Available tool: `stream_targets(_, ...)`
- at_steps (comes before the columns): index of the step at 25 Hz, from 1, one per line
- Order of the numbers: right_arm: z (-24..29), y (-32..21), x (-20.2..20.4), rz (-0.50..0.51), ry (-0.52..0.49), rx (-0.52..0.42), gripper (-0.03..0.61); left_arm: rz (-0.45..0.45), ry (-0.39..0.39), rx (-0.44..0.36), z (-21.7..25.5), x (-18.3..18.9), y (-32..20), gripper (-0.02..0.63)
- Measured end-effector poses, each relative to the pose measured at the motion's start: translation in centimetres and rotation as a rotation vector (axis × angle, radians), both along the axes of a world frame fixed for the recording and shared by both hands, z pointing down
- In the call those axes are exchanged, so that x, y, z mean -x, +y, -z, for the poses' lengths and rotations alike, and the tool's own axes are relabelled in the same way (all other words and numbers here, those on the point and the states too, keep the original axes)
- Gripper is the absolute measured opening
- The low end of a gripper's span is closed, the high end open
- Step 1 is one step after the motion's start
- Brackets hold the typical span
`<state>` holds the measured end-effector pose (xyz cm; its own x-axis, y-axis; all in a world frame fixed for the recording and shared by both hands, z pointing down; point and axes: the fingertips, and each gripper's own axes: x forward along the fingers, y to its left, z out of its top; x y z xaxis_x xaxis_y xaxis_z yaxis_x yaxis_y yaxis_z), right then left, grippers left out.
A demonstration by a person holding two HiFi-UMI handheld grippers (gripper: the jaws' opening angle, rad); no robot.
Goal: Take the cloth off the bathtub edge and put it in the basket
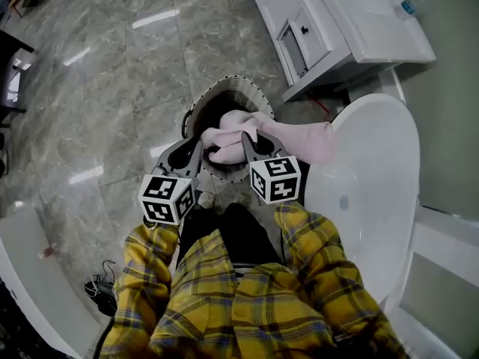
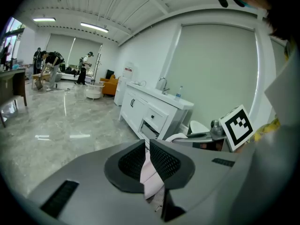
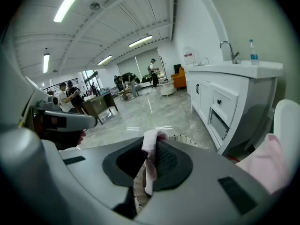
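Note:
A pale pink cloth (image 1: 254, 134) hangs bunched over the round wicker basket (image 1: 238, 88) on the floor, one end still trailing onto the white bathtub's rim (image 1: 337, 126). My left gripper (image 1: 196, 146) is shut on a fold of the cloth (image 2: 151, 172), which shows between its dark pads. My right gripper (image 1: 247, 146) is shut on another fold of the cloth (image 3: 149, 146); the basket (image 3: 183, 138) peeks out just beyond its jaws. More of the pink cloth (image 3: 265, 161) lies at the right of the right gripper view.
The white bathtub (image 1: 374, 193) fills the right side. A white vanity cabinet (image 1: 329, 21) with an open drawer stands behind the basket, a bottle (image 1: 413, 3) on its top. Grey marble floor (image 1: 112, 88) spreads to the left. People stand far across the room (image 2: 51, 64).

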<state>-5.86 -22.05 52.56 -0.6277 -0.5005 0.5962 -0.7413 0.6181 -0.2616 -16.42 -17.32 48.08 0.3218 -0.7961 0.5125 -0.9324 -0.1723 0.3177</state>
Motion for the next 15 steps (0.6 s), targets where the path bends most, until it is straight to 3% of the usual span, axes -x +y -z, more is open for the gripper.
stream_targets(15, -11.9, 2.1, 1.6, 0.072, 0.105, 0.164, 0.049, -0.044, -0.002, 0.171, -9.8, -1.6, 1.6, 0.023)
